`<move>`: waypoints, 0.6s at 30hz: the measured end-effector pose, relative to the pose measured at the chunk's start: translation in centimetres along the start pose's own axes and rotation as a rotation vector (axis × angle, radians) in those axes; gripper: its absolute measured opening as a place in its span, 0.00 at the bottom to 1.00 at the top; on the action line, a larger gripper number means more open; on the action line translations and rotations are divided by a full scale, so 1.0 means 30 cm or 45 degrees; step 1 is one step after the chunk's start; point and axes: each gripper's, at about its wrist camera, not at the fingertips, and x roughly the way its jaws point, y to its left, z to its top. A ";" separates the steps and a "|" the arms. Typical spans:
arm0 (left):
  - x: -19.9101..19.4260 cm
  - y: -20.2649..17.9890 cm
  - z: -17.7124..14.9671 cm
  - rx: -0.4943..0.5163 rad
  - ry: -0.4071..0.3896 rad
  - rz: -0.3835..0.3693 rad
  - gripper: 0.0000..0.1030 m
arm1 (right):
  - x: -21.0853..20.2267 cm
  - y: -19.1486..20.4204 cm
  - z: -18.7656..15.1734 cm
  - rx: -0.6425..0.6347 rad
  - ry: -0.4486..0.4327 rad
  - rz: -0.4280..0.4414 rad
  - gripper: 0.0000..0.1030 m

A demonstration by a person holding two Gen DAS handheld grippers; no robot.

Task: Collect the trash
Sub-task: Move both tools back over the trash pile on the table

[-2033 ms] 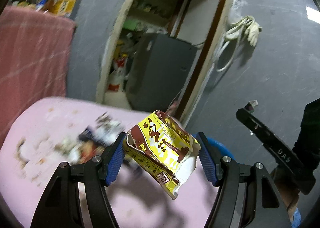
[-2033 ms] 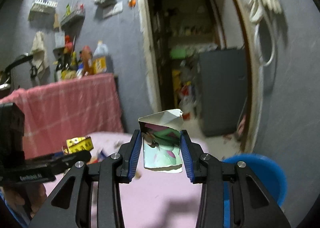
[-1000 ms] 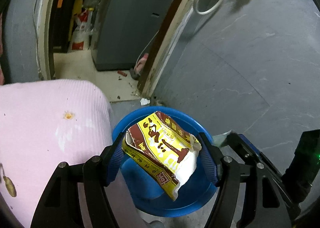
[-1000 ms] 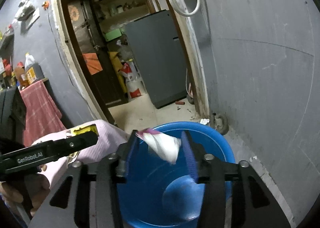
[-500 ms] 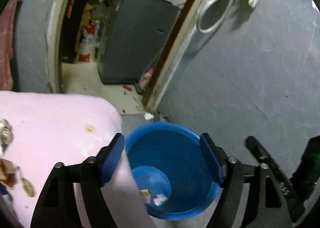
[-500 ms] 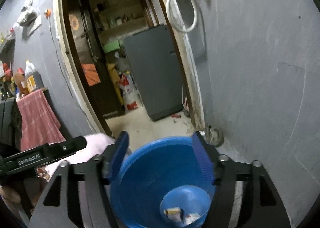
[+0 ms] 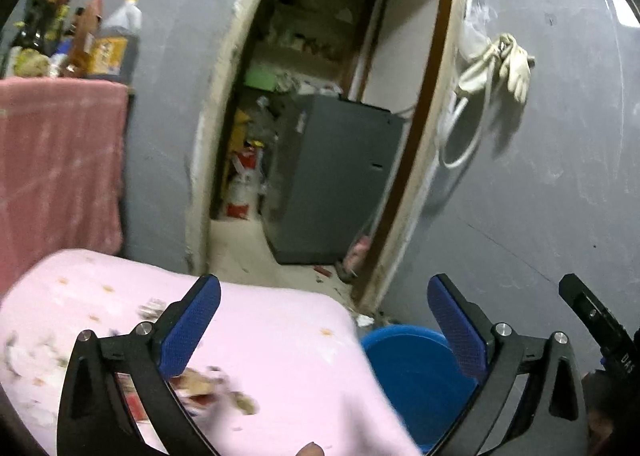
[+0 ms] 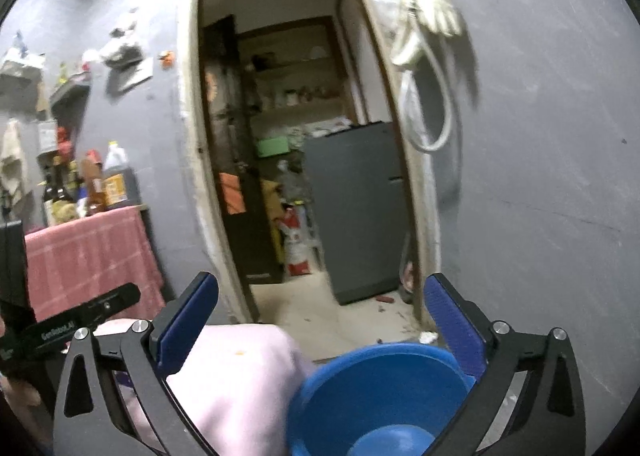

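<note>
Round blue plastic bucket (image 8: 384, 396) upright on the floor, just beside the pink cloth-covered table's edge (image 7: 280, 356), open top, inside not visible, blurred paper scraps and wrappers (image 7: 208, 388) loose on the pink cloth, near the left.

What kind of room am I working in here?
Most likely a lived-in home kitchen or utility room: bottles crowd a cloth-covered counter, a grey fridge stands beyond the doorway, and gloves hang on the wall.

Both wrist views look nearly level toward the doorway (image 7: 320, 136), sharing the blue bin (image 8: 380, 396) and pink table (image 7: 260, 356).
</note>
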 end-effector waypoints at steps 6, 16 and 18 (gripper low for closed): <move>-0.145 0.126 0.022 0.011 -0.065 0.112 0.98 | 0.003 0.186 0.021 -0.064 -0.026 0.145 1.00; -0.298 0.340 0.038 0.024 -0.075 0.280 0.98 | 0.060 0.441 -0.024 -0.117 0.025 0.372 1.00; -0.318 0.383 0.021 0.020 -0.070 0.311 0.98 | 0.083 0.473 -0.047 -0.127 0.067 0.400 1.00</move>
